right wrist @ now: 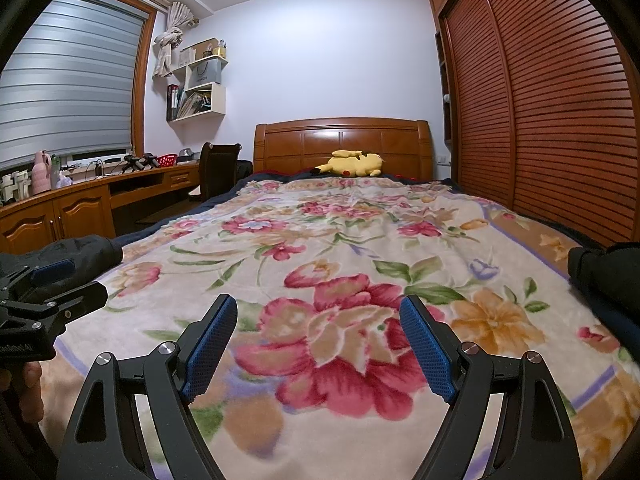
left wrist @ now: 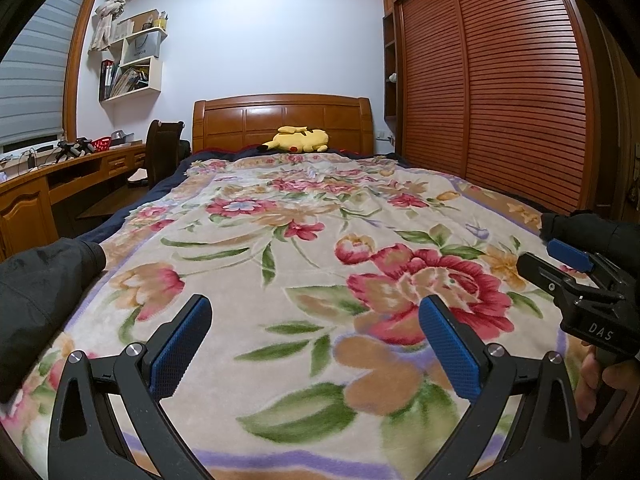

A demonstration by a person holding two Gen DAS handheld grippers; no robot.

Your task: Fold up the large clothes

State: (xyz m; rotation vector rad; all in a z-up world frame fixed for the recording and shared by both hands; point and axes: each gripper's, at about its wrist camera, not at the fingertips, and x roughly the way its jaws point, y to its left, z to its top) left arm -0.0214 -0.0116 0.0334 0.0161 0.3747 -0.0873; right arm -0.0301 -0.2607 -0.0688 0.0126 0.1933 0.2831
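While the dark, black-looking fabric garment (left wrist: 44, 280) lies in sight only as two bunched ends, one at each side edge of the bed, its middle cannot be seen in either wrist view, so how it spans the near end of the bed cannot be told. One end sits at the bed's left edge, its cuff-like tip pointing inward over the floral plush blanket (left wrist: 304, 216); the other end (right wrist: 600, 268) sits at the right edge. By that showing, the garment's long axis probably runs across the bed, side to side, not toward the wooden headboard (left wrist: 282, 120).

Each end lies outboard of a gripper, not ahead of it. The left gripper (left wrist: 316, 344) points up the bed with its blue-padded jaws spread wide and nothing between them; the left end is beside and just ahead of it, to its left. The right gripper (right wrist: 318, 346) likewise has its jaws released and empty over the blanket, the right end off to its right. Each hand is therefore nearer its own end, and each would likely have to swing outward to reach it.
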